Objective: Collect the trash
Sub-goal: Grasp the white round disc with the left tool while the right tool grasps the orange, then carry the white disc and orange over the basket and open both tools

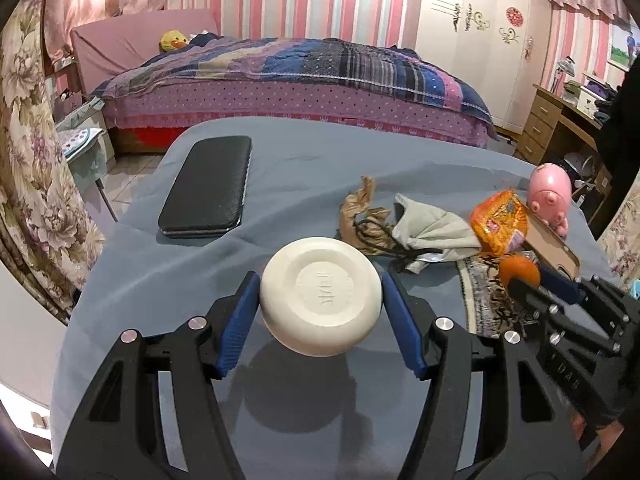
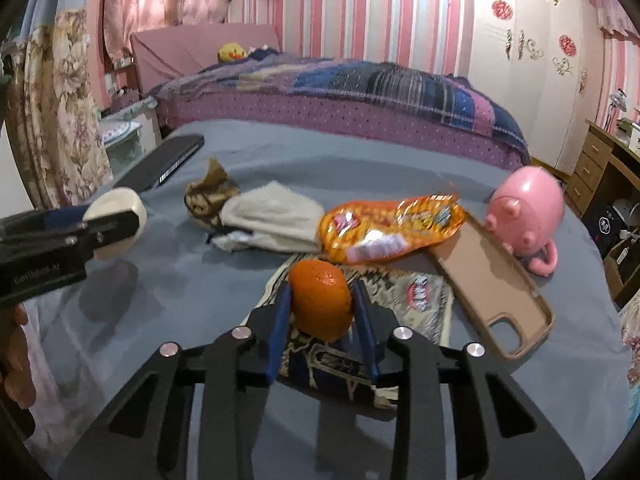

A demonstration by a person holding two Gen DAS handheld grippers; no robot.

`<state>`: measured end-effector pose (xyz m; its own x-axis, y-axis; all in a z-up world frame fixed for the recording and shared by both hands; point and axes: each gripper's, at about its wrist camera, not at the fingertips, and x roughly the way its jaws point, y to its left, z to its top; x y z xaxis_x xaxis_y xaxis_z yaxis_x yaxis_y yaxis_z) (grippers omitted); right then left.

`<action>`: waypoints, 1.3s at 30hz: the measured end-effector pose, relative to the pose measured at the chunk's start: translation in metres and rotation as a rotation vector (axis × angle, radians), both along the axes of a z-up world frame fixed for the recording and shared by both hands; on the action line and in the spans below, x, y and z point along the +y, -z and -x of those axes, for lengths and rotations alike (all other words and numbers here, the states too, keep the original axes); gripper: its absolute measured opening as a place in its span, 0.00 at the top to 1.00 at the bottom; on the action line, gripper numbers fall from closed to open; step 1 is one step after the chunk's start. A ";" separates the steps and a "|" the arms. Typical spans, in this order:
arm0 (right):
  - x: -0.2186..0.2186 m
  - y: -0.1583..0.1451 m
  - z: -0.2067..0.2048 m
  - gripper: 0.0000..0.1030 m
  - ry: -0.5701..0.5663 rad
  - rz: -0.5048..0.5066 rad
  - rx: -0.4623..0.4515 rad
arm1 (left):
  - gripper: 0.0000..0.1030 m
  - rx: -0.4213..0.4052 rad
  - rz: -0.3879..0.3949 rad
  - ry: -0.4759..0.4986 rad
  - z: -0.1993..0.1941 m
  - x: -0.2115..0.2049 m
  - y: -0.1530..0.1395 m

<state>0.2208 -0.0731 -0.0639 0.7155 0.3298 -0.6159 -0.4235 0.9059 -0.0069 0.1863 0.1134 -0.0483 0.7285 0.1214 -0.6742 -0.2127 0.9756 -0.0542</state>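
Far left on the grey-blue cloth-covered table (image 1: 280, 168) lies a flat black case with a textured top (image 1: 206, 186), untouched and not obviously rubbish. Next to the right, the left gripper (image 1: 320, 300) holds a round white dish, bottom side facing the camera (image 1: 320, 296), between its blue pads; the jaws stand about half open, closed on the dish's rim, and the dish hangs clear of the cloth with its shadow beneath. It looks like the container meant for the trash, though no trash is visibly in it. Further right, a crumpled brown paper scrap (image 2: 210, 196) touches a wadded grey-white cloth or tissue (image 2: 272, 222), both loose on the table. Just beside them lies a shiny orange snack wrapper (image 2: 392, 226), its near edge over a printed flat packet with dark patterning (image 2: 416, 300). The right gripper (image 2: 322, 304) is narrowed around a piece of orange peel, rounded like a small fruit (image 2: 320, 302), pads pressing both sides, right above that printed packet. To the right rest a tan phone case, lying hollow side up (image 2: 492, 292), and a pink pig-shaped toy (image 2: 526, 216), likely keepers. By my reading the collection is barely begun: one piece is in the grip, while the paper, tissue, wrapper and packet remain.
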 end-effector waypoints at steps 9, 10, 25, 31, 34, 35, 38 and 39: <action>-0.046 -0.012 0.001 0.69 0.084 -0.012 -0.032 | 0.41 -0.030 -0.010 0.048 0.001 -0.024 -0.016; -0.054 -0.014 0.001 0.69 0.098 -0.013 -0.035 | 0.41 -0.033 -0.005 0.053 0.002 -0.027 -0.017; -0.142 -0.034 0.002 0.69 0.272 -0.068 -0.063 | 0.41 -0.095 -0.027 0.134 0.009 -0.084 -0.041; -0.162 -0.046 0.011 0.69 0.304 -0.069 -0.089 | 0.41 -0.098 -0.033 0.140 0.009 -0.100 -0.043; -0.170 -0.049 0.016 0.69 0.308 -0.068 -0.088 | 0.41 -0.110 -0.016 0.138 0.011 -0.104 -0.045; -0.170 -0.050 0.018 0.69 0.306 -0.065 -0.088 | 0.41 -0.112 -0.016 0.139 0.011 -0.106 -0.045; -0.180 -0.052 0.022 0.69 0.302 -0.054 -0.082 | 0.41 -0.118 -0.046 0.140 0.011 -0.115 -0.046; -0.184 -0.053 0.023 0.69 0.307 -0.067 -0.078 | 0.41 -0.123 -0.051 0.141 0.011 -0.118 -0.047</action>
<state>0.1983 -0.2568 -0.0106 0.8319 0.1292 -0.5396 -0.1307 0.9908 0.0357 0.1753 -0.0043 -0.0013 0.8175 0.0439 -0.5742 -0.0680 0.9975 -0.0206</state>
